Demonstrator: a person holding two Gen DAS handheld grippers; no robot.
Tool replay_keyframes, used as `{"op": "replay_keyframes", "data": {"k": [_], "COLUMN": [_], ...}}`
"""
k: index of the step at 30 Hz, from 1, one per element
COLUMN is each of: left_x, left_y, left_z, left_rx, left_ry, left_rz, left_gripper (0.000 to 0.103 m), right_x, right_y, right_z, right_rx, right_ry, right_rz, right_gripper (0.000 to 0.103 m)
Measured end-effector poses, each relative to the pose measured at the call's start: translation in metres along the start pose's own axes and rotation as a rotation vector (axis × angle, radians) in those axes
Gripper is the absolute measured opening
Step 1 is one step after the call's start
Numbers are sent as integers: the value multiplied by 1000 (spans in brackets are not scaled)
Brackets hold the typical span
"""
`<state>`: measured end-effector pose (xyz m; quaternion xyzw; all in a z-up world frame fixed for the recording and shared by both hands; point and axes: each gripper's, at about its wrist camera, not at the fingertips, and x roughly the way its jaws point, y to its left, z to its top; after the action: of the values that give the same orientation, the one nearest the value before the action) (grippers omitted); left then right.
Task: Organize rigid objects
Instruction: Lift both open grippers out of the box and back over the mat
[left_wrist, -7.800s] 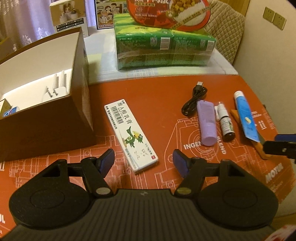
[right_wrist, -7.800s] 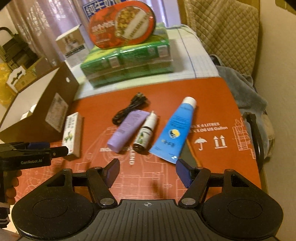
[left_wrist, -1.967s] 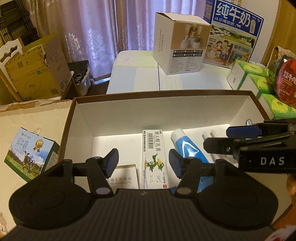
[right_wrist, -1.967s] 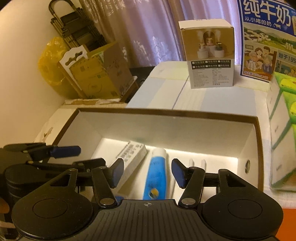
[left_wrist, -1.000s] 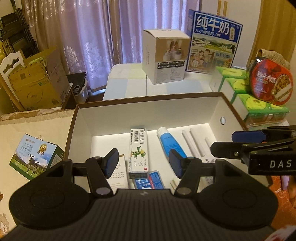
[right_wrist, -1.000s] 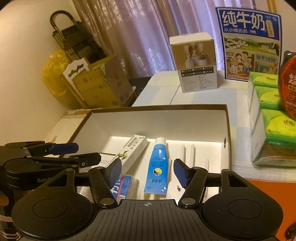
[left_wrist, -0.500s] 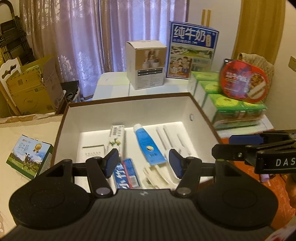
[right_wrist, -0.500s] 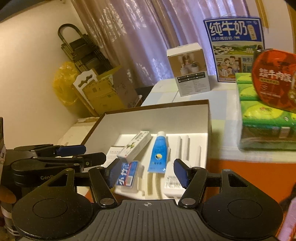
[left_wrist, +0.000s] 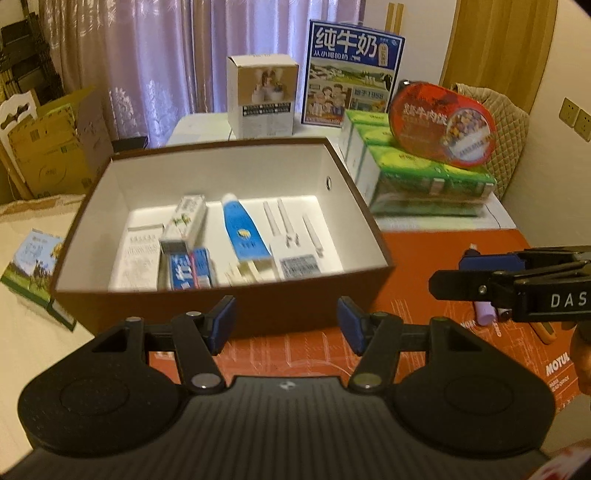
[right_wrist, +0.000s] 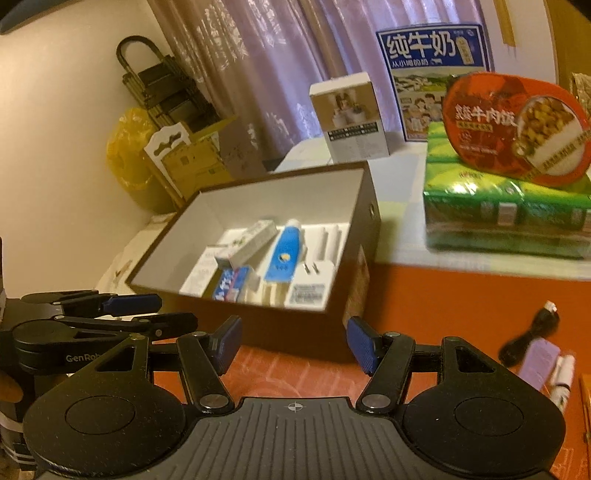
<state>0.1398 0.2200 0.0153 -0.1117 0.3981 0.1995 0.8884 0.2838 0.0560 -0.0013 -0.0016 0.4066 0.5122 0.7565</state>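
both spread-wide, empty grippers, left gripper (left_wrist: 286, 323) and right gripper (right_wrist: 293, 345), are facing the brown cardboard box (left_wrist: 258, 306); the lilac plastic tube (right_wrist: 537, 363) is best approached squarely.

Readable stuff is pretty limited here. The big blue milk carton (left_wrist: 354, 72) behind the brown box (left_wrist: 221, 306) says "纯牛奶" in white characters, with "1956" lower down on it. The right gripper (left_wrist: 448, 275), off to the right of the box, has "DAS" on its side. The left gripper (right_wrist: 173, 310) shows "GenRob", cut off. The orange mat (left_wrist: 554, 369) right of the box reads "MOTUL". The red tub lid (right_wrist: 517, 129) has characters too blurred to read fully.
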Motion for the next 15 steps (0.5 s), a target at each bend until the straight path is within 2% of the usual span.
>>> {"op": "replay_keyframes", "data": {"k": [9, 15], "left_x": [-11, -22], "left_y": [-30, -47], "left_z": [-32, -53], "left_rx": [-59, -105], "left_ry": [18, 22], "left_rz": [37, 68], "left_gripper": [56, 56], "right_x": [-20, -23], "right_y": [-22, -32], "right_z": [-20, -36], "right_rx": [-40, -98], "right_ry": [52, 118], "right_rz": [22, 42], "right_gripper": [60, 60]}}
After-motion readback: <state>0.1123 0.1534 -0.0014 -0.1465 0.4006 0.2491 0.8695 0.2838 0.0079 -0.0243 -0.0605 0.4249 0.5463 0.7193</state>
